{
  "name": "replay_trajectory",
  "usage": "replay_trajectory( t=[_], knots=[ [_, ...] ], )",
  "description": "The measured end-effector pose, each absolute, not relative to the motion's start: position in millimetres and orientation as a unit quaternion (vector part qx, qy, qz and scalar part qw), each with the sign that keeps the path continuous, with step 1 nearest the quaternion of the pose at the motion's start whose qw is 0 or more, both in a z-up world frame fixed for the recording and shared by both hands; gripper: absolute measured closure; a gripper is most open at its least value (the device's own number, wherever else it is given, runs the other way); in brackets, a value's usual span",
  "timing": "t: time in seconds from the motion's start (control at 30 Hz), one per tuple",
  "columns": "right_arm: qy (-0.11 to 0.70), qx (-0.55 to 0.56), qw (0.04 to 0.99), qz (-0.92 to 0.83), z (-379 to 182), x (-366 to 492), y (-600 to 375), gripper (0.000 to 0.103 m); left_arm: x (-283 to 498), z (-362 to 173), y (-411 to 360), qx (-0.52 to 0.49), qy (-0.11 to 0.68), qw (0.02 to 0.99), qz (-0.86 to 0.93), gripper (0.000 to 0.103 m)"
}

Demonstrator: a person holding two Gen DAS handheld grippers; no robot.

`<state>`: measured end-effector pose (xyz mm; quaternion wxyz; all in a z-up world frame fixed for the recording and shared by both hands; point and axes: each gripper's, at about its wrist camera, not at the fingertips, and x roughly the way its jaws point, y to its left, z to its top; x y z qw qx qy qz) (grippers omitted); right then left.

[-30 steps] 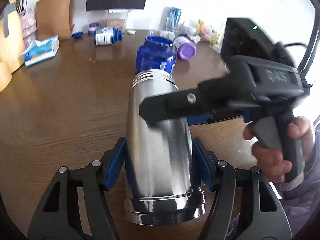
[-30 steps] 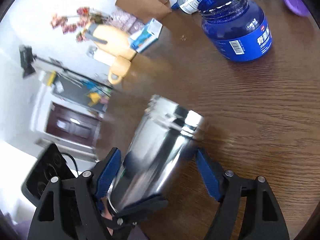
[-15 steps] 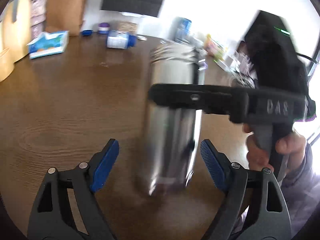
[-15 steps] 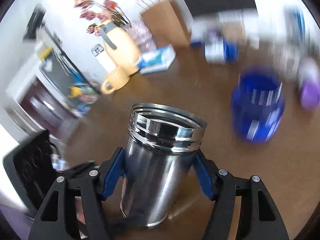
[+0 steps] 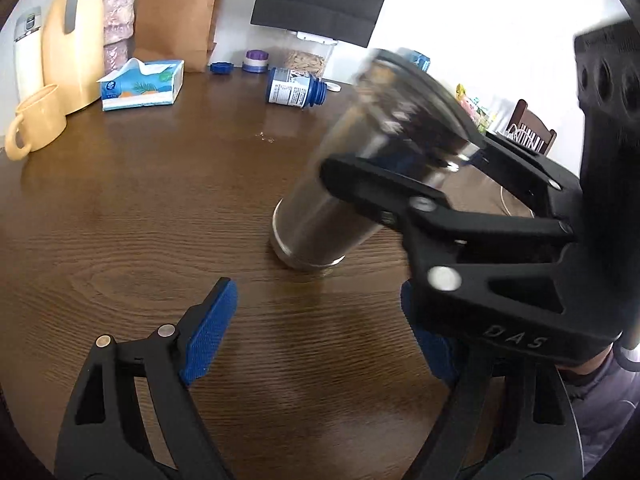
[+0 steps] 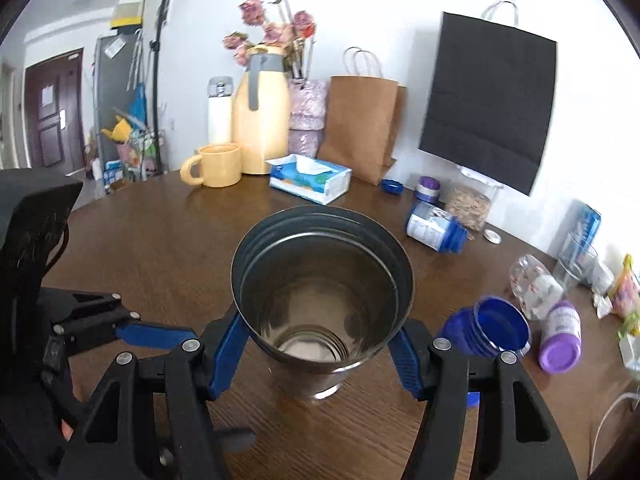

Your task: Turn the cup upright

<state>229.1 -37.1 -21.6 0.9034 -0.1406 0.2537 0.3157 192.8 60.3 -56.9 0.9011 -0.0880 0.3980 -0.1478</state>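
Steel cup held mouth-up in the right gripper, base on the table

At the centre of the right wrist view, the right gripper [image 6: 320, 348] clamps its blue pads [image 6: 224, 350] on both sides of the shiny cylindrical stainless-steel cup [image 6: 322, 308], whose open mouth faces up; in the left wrist view the cup [image 5: 320, 224] appears leaning toward the upper right, its base on the round dark wooden table [image 5: 132, 208]. The left gripper [image 5: 320, 332], at the bottom of its frame, stands wide open and grips nothing, its blue pad [image 5: 210, 328] apart from the cup. A blue plastic jar [image 6: 486, 332] lies at the right of the right wrist view.
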Motion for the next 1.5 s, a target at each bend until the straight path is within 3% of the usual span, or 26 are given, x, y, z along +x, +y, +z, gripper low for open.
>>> replay_trajectory(
  t=[0.23, 0.5, 0.6, 0.77, 0.87, 1.17, 1.5],
  knots=[
    [0.309, -0.056, 0.889, 0.332, -13, 270, -36, 0.035, 188, -51, 64, -0.087, 0.392, 0.907, -0.129, 0.021],
    [0.316, -0.067, 0.891, 0.317, -9, 257, -37, 0.030, 180, -42, 71, -0.082, 0.381, 0.913, -0.117, 0.017],
    [0.308, -0.051, 0.903, 0.296, 3, 236, -61, 0.022, 171, -33, 70, -0.075, 0.369, 0.919, -0.113, 0.016],
    [0.316, -0.044, 0.924, 0.211, 16, 202, -113, 0.021, 150, -14, 59, -0.054, 0.353, 0.930, -0.087, 0.009],
    [0.326, -0.042, 0.931, 0.161, 21, 183, -141, 0.021, 130, 1, 50, -0.042, 0.332, 0.939, -0.074, 0.000],
    [0.311, -0.037, 0.944, 0.104, 42, 98, -178, 0.021, 53, 45, 30, -0.003, 0.281, 0.960, -0.018, 0.000],
    [0.334, -0.038, 0.935, 0.113, 22, 1, -180, 0.021, -14, 33, 36, -0.020, 0.275, 0.961, 0.005, 0.000]
  ],
)
